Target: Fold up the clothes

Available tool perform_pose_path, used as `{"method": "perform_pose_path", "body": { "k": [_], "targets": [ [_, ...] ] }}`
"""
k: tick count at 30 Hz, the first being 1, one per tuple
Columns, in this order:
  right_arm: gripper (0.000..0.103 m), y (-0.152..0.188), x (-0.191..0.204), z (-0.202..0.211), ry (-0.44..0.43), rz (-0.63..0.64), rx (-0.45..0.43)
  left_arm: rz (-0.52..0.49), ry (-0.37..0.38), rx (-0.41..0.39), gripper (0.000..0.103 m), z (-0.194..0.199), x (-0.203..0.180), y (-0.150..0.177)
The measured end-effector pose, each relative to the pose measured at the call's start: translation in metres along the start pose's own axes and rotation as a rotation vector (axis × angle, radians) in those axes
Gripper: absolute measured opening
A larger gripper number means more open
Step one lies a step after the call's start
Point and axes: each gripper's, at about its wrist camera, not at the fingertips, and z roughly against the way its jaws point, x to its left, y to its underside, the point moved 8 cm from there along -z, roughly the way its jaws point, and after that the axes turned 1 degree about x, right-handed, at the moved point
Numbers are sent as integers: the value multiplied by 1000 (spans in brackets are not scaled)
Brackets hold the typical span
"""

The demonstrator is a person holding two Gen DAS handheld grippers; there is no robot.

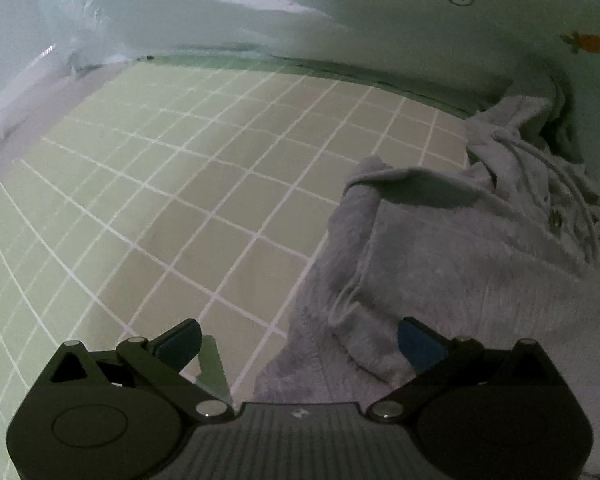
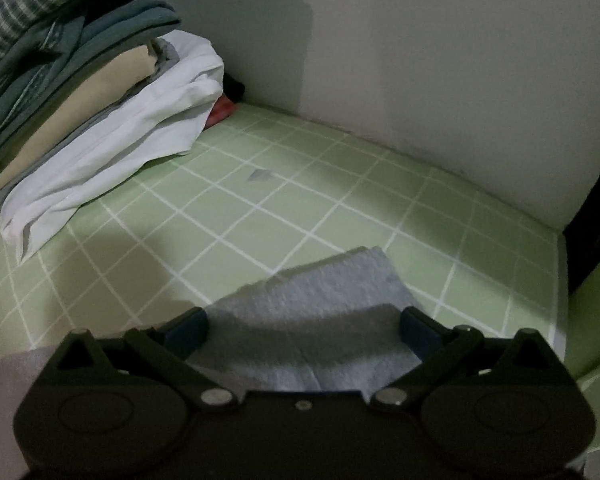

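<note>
A grey fleece garment (image 1: 460, 264) with small buttons lies crumpled on the right of the green grid mat (image 1: 160, 200). My left gripper (image 1: 300, 344) stands wide open at the garment's left edge. Its right finger (image 1: 420, 346) is over the fleece and its left finger (image 1: 180, 344) is over bare mat; neither pad presses on the cloth. In the right wrist view a flat corner of grey cloth (image 2: 320, 292) rests on the mat (image 2: 340, 200). My right gripper (image 2: 302, 330) is wide open above it, a finger on either side.
A stack of folded clothes (image 2: 80, 92), white, beige, blue and checked, stands at the back left against a pale wall (image 2: 420, 60). The mat ends at a drop on the right (image 2: 562, 280). A pale sheet with a carrot print (image 1: 592, 42) rises behind the fleece.
</note>
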Motion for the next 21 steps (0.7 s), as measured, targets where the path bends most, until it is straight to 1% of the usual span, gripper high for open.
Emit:
{"method": "perform_pose_path", "body": {
  "k": [3,4,5,6,7,8,9,10,14,19,21],
  "targets": [
    [103,-2,2,-1,1,-2,14,-15,22,15,103,-2,1,-2],
    [101,-2,4,0,-8,5,19,-24,28,24,103,-2,1,-3],
    [95,-3,5,1,-18,13,25,-34,33,33,103,-2,1,-4],
    [70,-3,7,5,-23,23,8,-39,38,41,103,-2,1,-5],
    [26,-4,10,11,-32,39,1,-35,40,49,103,-1,2,-5],
    [15,-4,13,17,-41,55,-5,-31,41,57,103,0,3,-5],
    [12,-4,16,20,-58,59,3,-23,45,55,103,4,5,-6],
    [9,-5,19,25,-78,61,-7,-15,49,51,103,9,7,-6],
    [9,-10,35,65,-144,98,-87,-33,95,-5,103,36,14,-8],
    [9,-11,67,119,-293,52,-151,-60,110,-75,103,64,34,-12],
    [9,-7,90,139,-346,82,-165,-68,118,-92,103,71,44,-12]
  ]
}}
